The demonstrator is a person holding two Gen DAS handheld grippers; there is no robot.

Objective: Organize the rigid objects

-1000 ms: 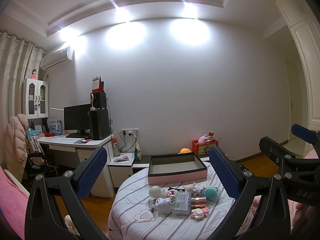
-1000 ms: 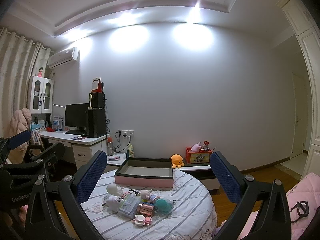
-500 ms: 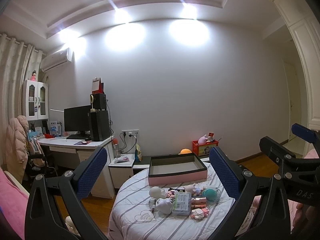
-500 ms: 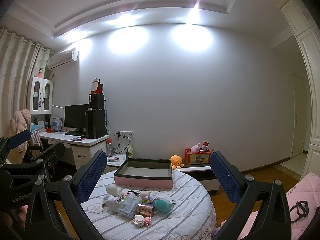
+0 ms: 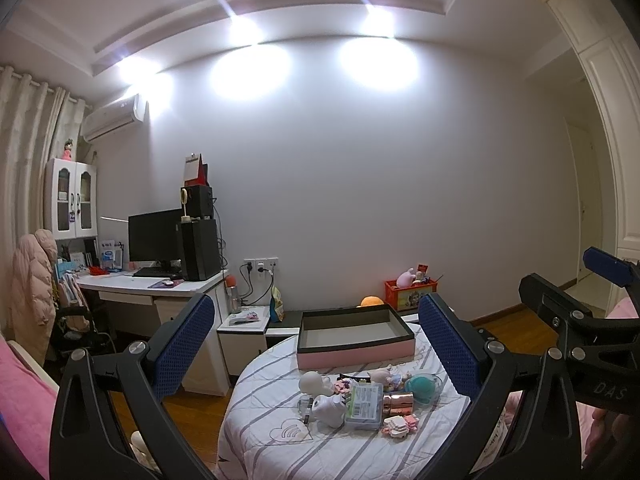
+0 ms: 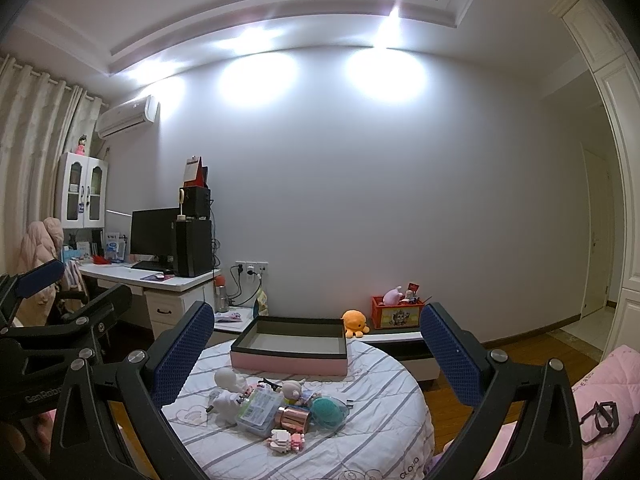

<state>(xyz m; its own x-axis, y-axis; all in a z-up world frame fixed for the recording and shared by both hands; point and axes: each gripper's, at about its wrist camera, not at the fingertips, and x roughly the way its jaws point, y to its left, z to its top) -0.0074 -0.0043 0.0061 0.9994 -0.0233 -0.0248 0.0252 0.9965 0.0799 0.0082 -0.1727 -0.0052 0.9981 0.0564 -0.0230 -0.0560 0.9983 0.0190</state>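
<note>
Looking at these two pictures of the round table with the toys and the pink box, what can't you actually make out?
- Left view: the label on the clear plastic case is too small to read.
- Right view: the pile's lowest toys lie under the rose-gold cylinder and teal ball.
- Both views: the pink box floor's near part is hidden by its front wall.
- Left view: the orange plush is mostly behind the box.

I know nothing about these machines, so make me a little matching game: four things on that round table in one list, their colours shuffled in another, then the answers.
Things:
1. box
2. cylinder
3. ball
4. head figure

Colours:
A. teal
B. white
C. pink sides, dark rim
D. shiny rose-gold

Pairs: 1-C, 2-D, 3-A, 4-B
</note>
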